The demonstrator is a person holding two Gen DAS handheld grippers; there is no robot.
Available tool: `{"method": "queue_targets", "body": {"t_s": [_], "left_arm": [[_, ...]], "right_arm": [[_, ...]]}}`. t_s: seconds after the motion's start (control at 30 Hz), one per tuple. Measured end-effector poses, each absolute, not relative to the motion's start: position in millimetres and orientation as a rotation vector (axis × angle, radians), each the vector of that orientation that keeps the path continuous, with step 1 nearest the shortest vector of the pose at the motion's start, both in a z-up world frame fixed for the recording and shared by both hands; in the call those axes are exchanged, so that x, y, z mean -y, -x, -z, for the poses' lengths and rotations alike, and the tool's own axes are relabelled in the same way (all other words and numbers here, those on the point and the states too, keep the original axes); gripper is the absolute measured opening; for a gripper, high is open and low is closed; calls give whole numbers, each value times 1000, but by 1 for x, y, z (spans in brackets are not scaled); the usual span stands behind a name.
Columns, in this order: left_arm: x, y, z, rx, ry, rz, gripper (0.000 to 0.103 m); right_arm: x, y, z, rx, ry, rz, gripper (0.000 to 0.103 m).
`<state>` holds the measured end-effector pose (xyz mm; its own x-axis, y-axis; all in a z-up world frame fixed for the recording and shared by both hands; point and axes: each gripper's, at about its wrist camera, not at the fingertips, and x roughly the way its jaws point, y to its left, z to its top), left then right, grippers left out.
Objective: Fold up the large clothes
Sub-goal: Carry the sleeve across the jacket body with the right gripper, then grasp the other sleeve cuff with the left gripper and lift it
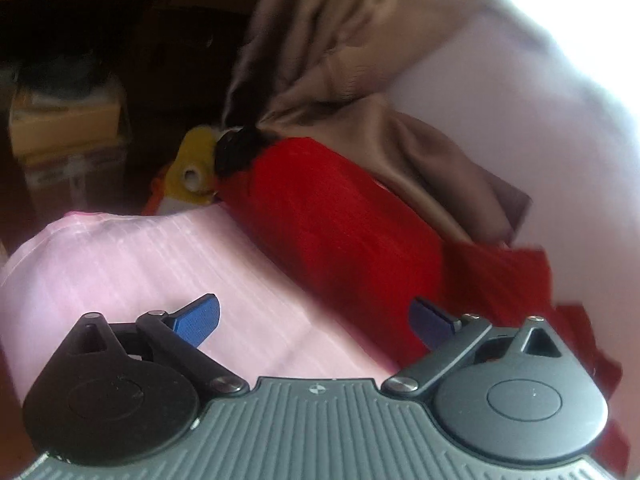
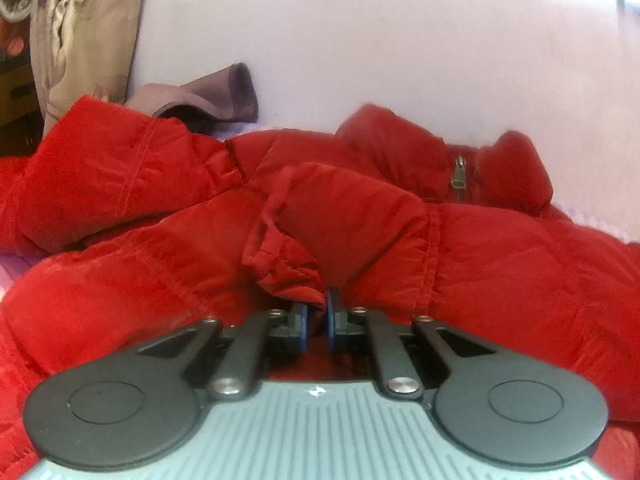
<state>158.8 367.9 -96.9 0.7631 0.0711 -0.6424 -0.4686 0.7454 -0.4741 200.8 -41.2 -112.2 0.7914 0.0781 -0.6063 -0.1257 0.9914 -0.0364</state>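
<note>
Red padded jacket (image 2: 360,216): quilted, stitched seams, metal zipper pull (image 2: 459,178) upper right; lies crumpled across the frame's middle on a pink sheet (image 1: 120,264), long axis running left to right. Right gripper (image 2: 316,312): jaws clenched on a bunched cuff fold of the jacket. Left gripper (image 1: 316,320): jaws spread wide, nothing between them, above the sheet. Beige satin curtain (image 1: 320,40), upper centre. Containers: cardboard box (image 1: 64,128), left, contents unclear.

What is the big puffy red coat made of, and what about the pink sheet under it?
The puffy red padded coat looks like woven fabric with a faint sheen over soft filling: it bulges between stitched seams, and it has a metal zip pull. The pale pink sheet looks like thin matte cloth, maybe cotton, with fine lines; blur leaves that open.
</note>
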Motion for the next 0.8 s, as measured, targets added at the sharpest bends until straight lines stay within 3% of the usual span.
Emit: {"method": "queue_targets", "body": {"t_s": [0.2,0.23,0.27,0.3,0.33,0.37,0.5,0.7,0.8], "left_arm": [[-388,-183,96,-608,666,-331,93],[-387,-187,96,-605,652,-337,78],[-386,-191,96,-607,637,-329,44],[-388,-199,98,-626,632,-319,26],[-388,-205,100,-651,626,-320,14],[-390,-208,101,-642,625,-324,8],[-387,-207,82,-587,613,-349,2],[-329,-190,-4,-422,515,-246,2],[-279,-183,-50,-349,468,-136,2]], "right_arm": [[44,-200,114,-645,51,-118,9],[44,-201,114,-645,50,-118,9],[44,-202,114,-645,47,-119,9],[45,-202,114,-645,44,-120,9],[45,-202,114,-645,42,-121,9],[45,-202,114,-645,39,-121,9],[46,-202,114,-646,30,-126,9],[73,-208,108,-684,-159,-189,12],[100,-198,94,-683,-345,-209,22]]}}
